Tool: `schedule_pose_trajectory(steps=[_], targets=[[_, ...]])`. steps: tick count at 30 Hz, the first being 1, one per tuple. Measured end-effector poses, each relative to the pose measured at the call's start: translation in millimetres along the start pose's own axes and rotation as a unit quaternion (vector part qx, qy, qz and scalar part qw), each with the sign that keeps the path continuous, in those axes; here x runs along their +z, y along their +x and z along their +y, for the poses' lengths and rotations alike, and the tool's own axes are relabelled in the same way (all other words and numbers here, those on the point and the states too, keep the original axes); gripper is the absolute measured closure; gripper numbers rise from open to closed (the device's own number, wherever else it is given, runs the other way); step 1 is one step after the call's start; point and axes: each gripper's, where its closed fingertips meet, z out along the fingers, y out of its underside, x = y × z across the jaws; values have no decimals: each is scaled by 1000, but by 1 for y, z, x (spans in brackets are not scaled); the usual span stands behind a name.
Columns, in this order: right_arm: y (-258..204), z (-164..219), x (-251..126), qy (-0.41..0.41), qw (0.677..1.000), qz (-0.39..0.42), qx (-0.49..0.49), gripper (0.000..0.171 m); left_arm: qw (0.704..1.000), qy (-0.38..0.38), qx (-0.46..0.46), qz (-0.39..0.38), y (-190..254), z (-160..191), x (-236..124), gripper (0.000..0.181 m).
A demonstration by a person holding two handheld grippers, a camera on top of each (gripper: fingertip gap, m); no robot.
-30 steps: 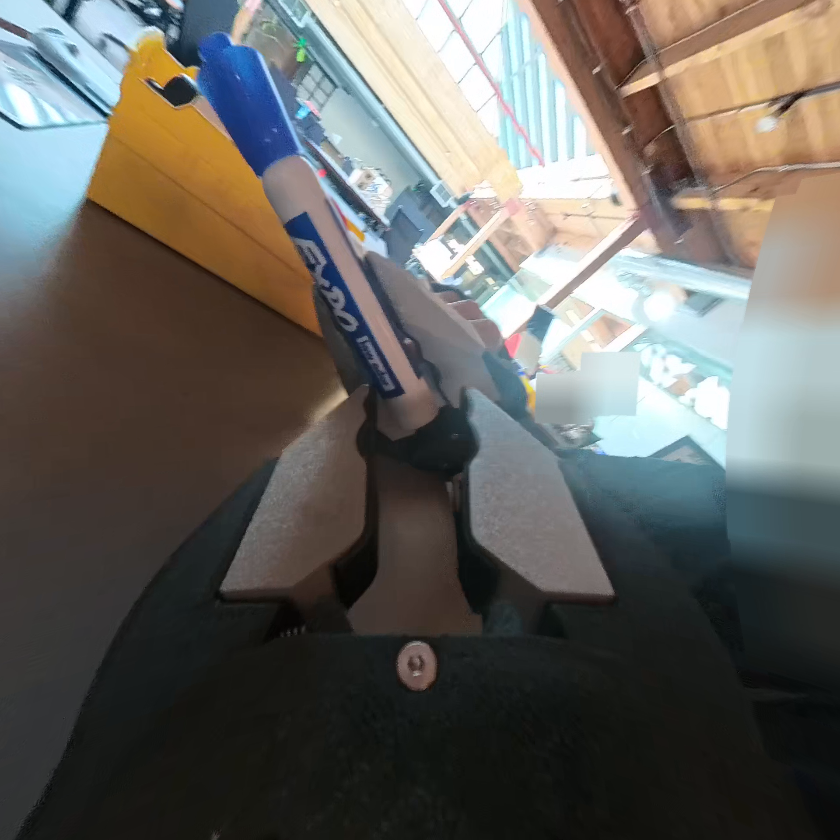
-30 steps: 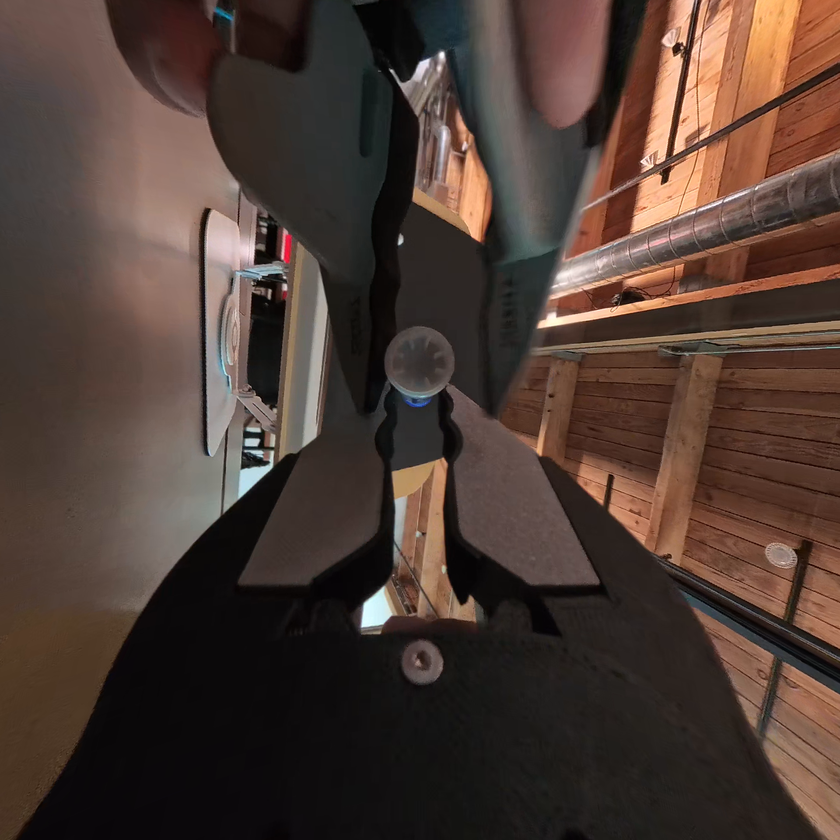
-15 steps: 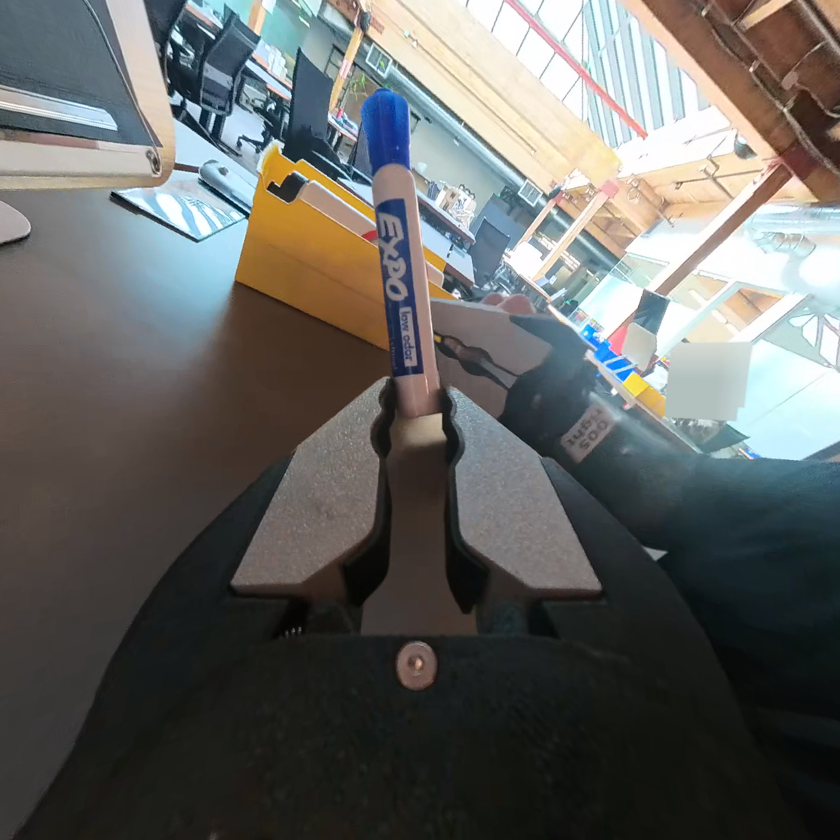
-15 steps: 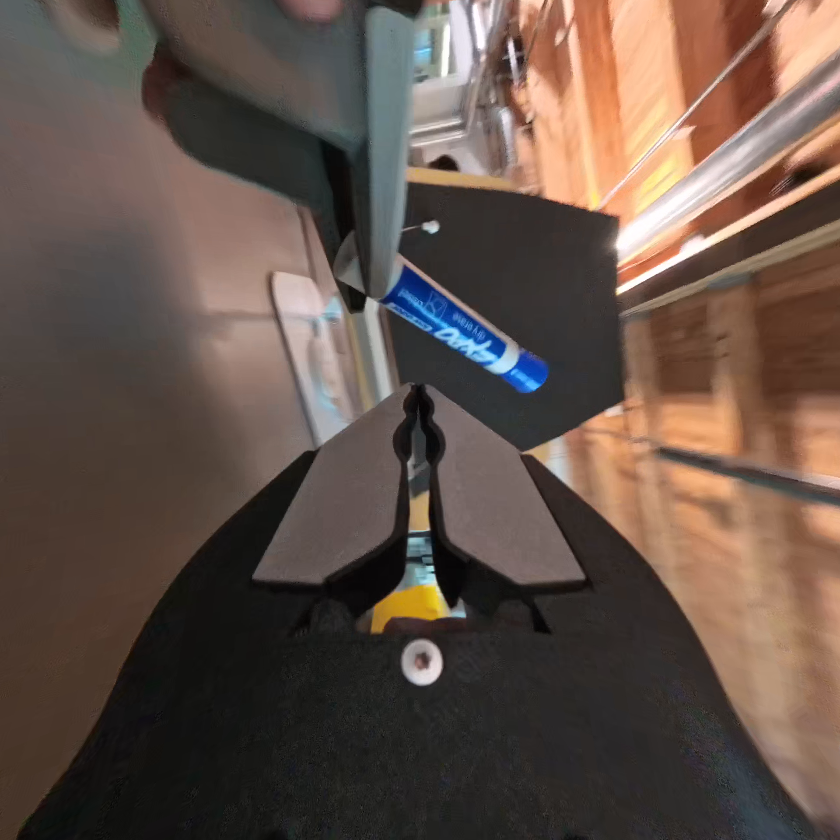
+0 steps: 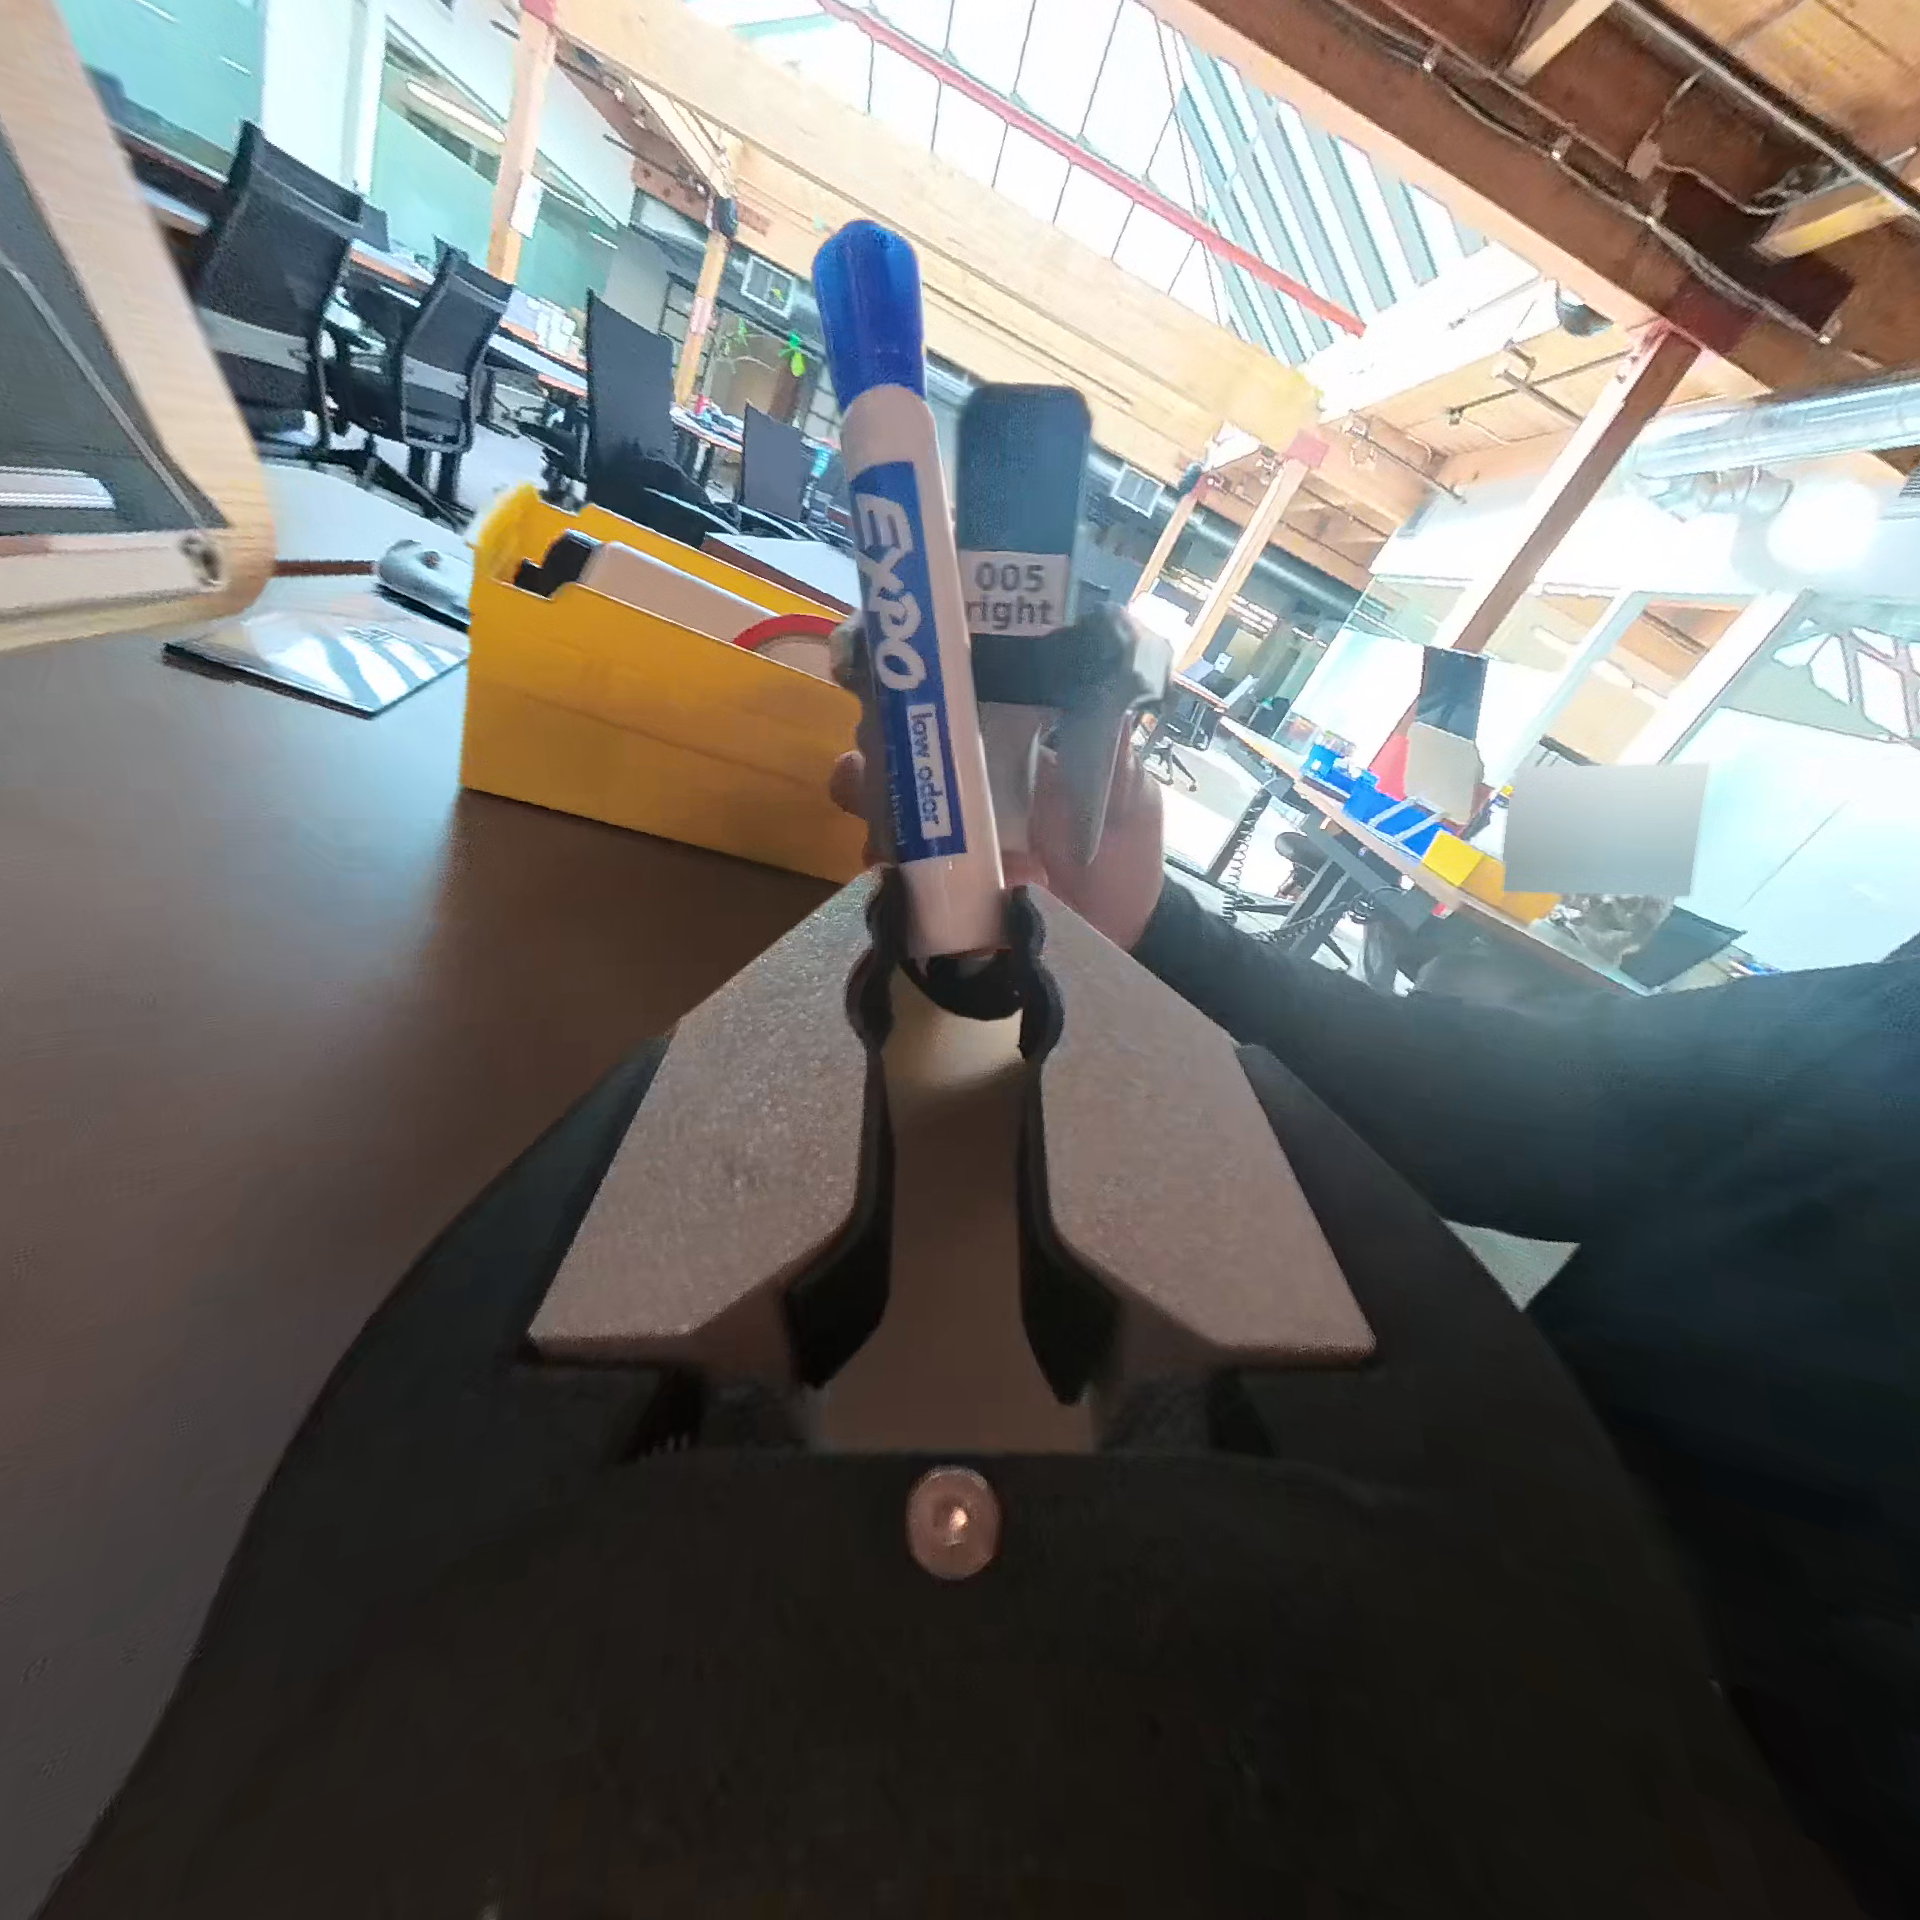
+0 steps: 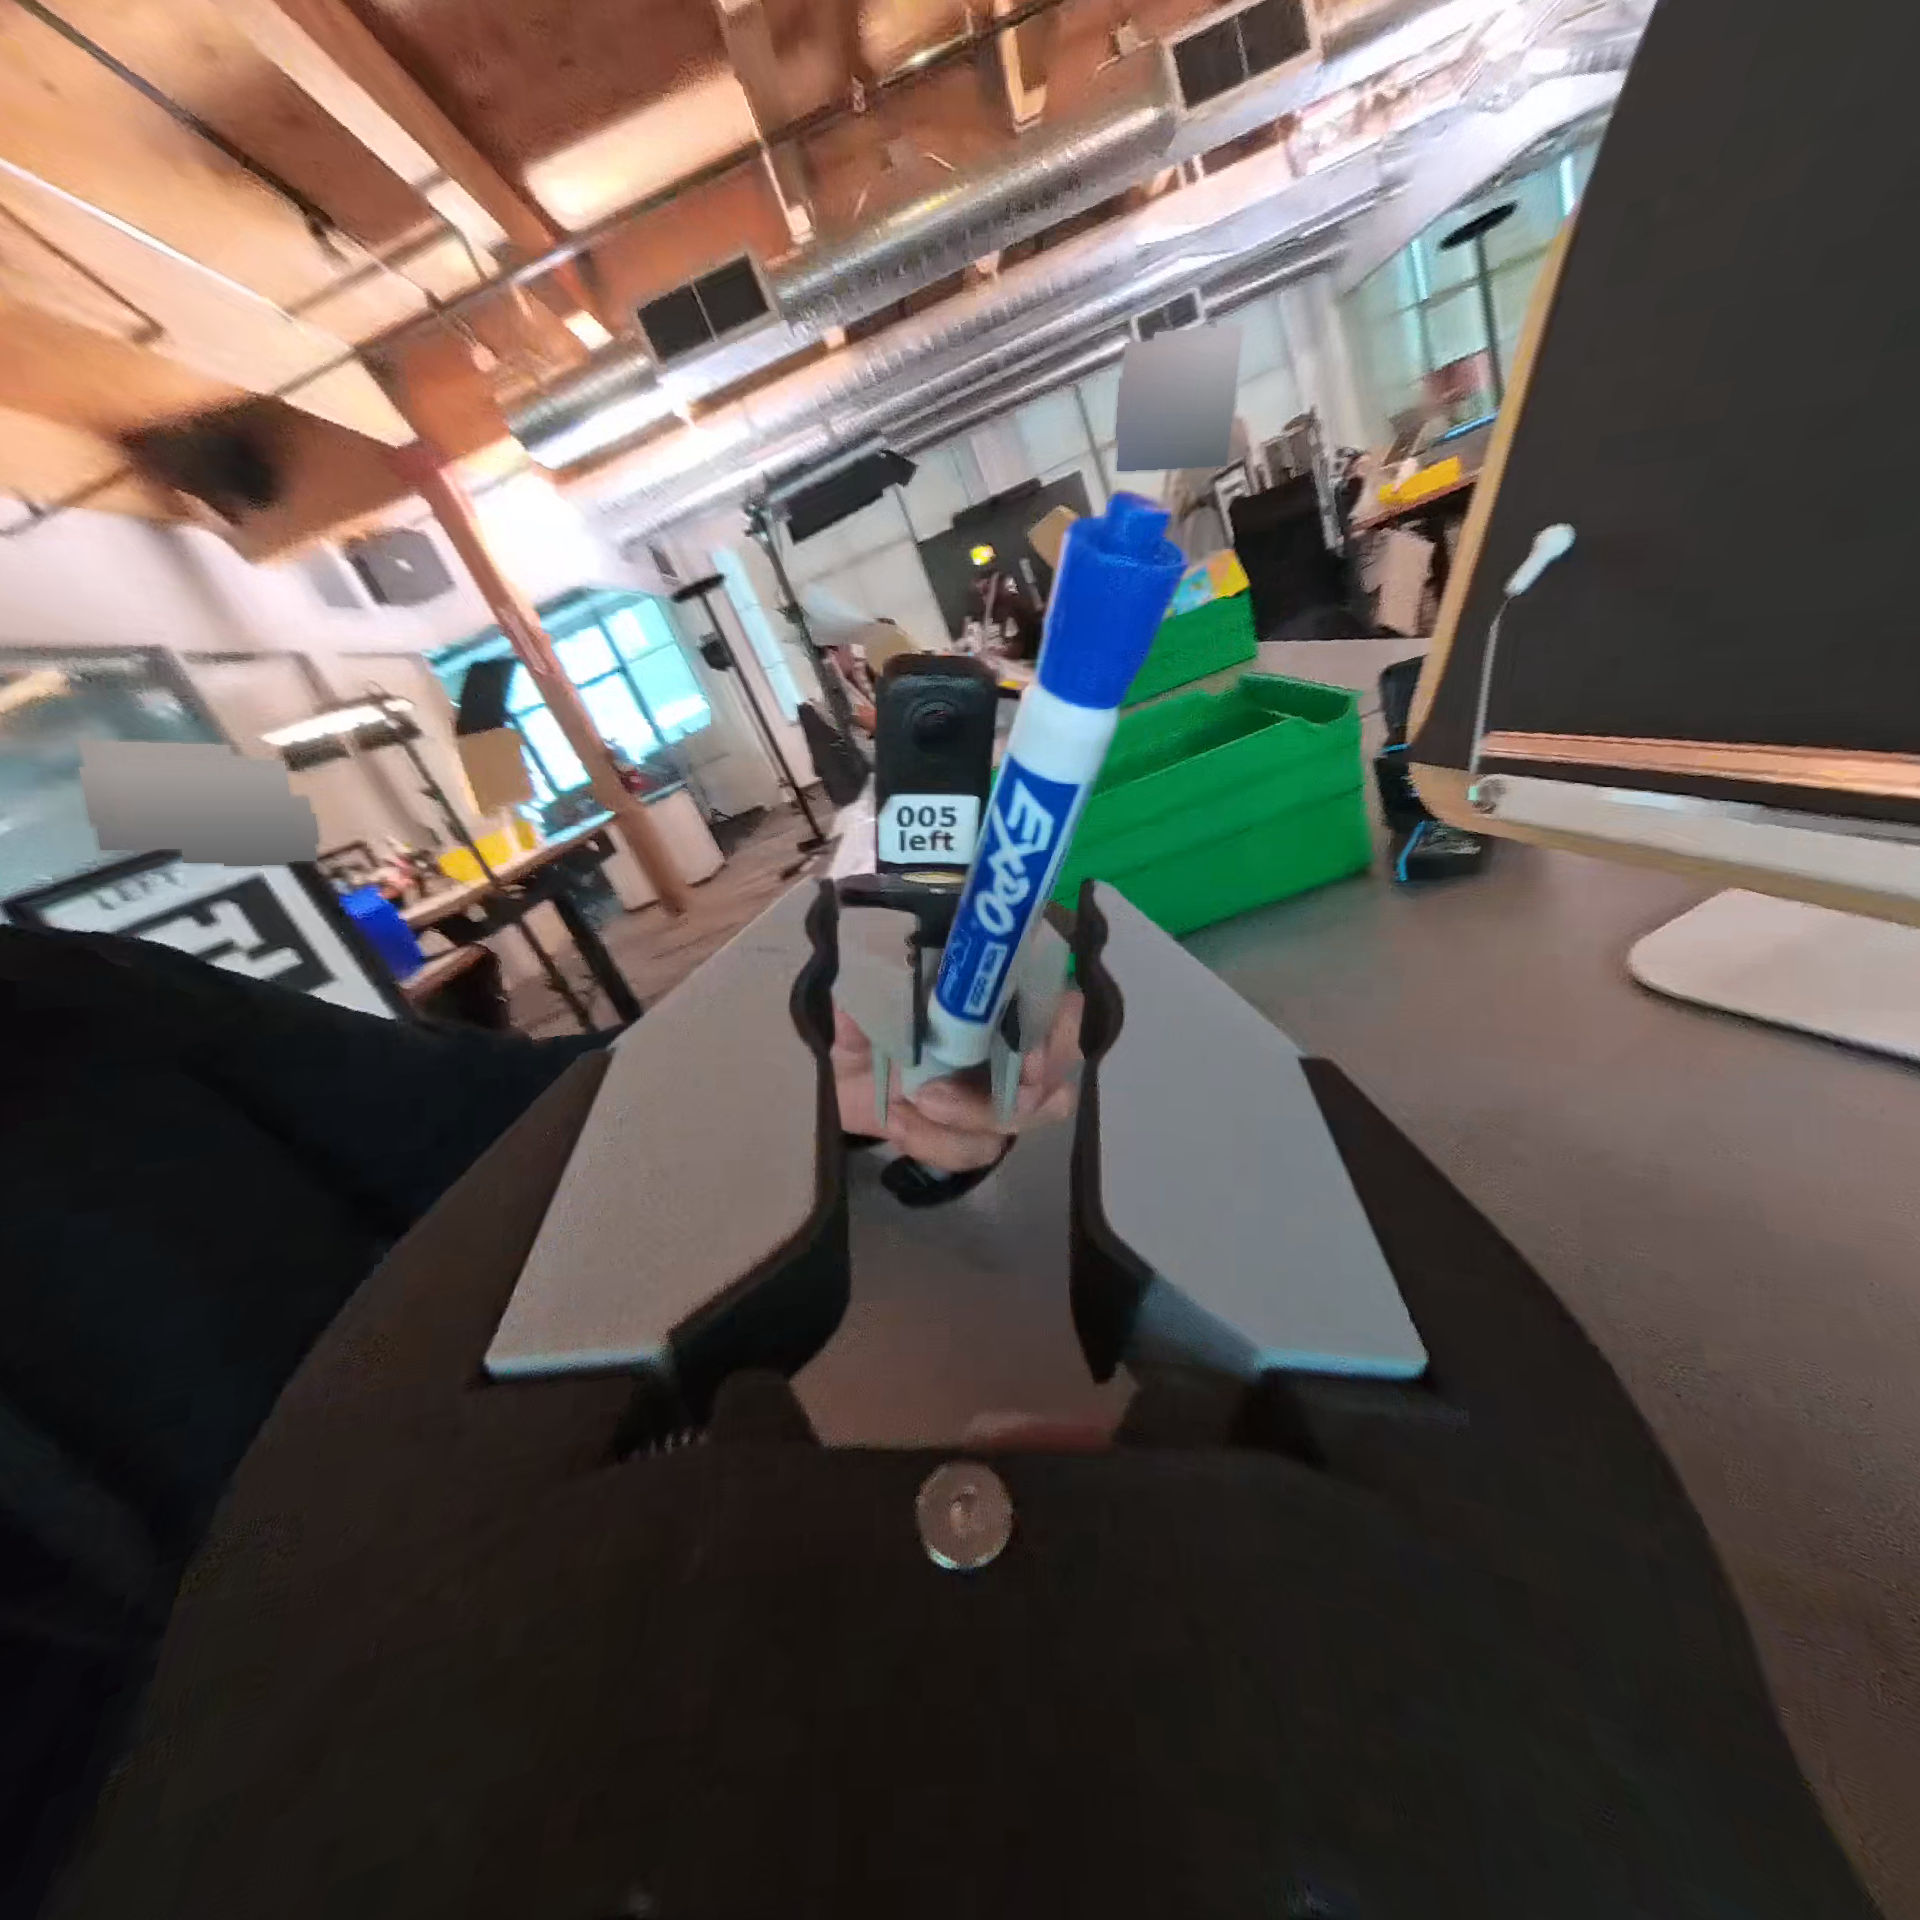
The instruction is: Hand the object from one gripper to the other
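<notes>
open-plan workshop, dark desk (image 5: 260, 987) with yellow bin (image 5: 644, 686) behind. left gripper (image 5: 951, 914) now clamps the base of the blue-capped marker (image 5: 909, 665), which stands upright; a second ago both grippers met at it. right gripper (image 6: 951, 935) has backed off, jaws parted and empty, so the handover looks done, right to left.

Item count across both views: one marker (image 5: 914, 665) with a blue cap, centre of frame. Two grippers: the left gripper (image 5: 951, 920), lower centre of its own view, and the right gripper (image 6: 951, 940), likewise. One yellow bin (image 5: 623, 707), left of centre in the left wrist view. One green bin (image 6: 1236, 810), right of centre in the right wrist view. One brown table (image 5: 260, 935), lower left.
</notes>
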Motion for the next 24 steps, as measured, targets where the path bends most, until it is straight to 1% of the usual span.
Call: schedule_pose_trajectory(steps=[1,2,3,4,5,6,8,11,13,15,17,20,22,24], targets=[[-1,2,2,-3,1000,-4,9,130,1000,-4,-3,6,3,3,4,163],[0,6,4,-11,1000,-5,13,137,1000,-10,-4,8,5,6,7,163],[1,12,7,-24,1000,0,14,141,1000,-16,1,7,6,10,10,163],[2,18,9,-38,999,5,11,149,1000,-28,7,5,6,15,13,163],[2,21,10,-47,999,7,-1,153,999,-42,13,3,6,21,16,163],[1,24,11,-57,998,11,-18,154,998,-55,12,-1,6,25,17,164],[3,27,11,-80,994,38,-70,153,998,-66,-8,-11,2,29,17,164],[11,29,7,-115,972,97,-181,154,998,-37,-19,-37,-12,15,6,153],[19,36,4,-159,944,141,-253,155,998,-16,-16,-61,-22,2,-6,151],[34,41,-1,-197,903,197,-328,156,998,-5,6,-70,-24,-7,-18,162],[40,45,-2,-219,877,220,-367,155,996,1,29,-85,-25,-15,-23,162],[45,46,-4,-231,850,243,-405,155,992,-20,74,-103,-23,-13,-23,155],[56,48,-11,-263,811,278,-442,155,984,-50,125,-113,-20,-5,-17,150],[64,51,-15,-295,765,305,-485,155,972,-82,178,-131,-18,7,-10,140]])
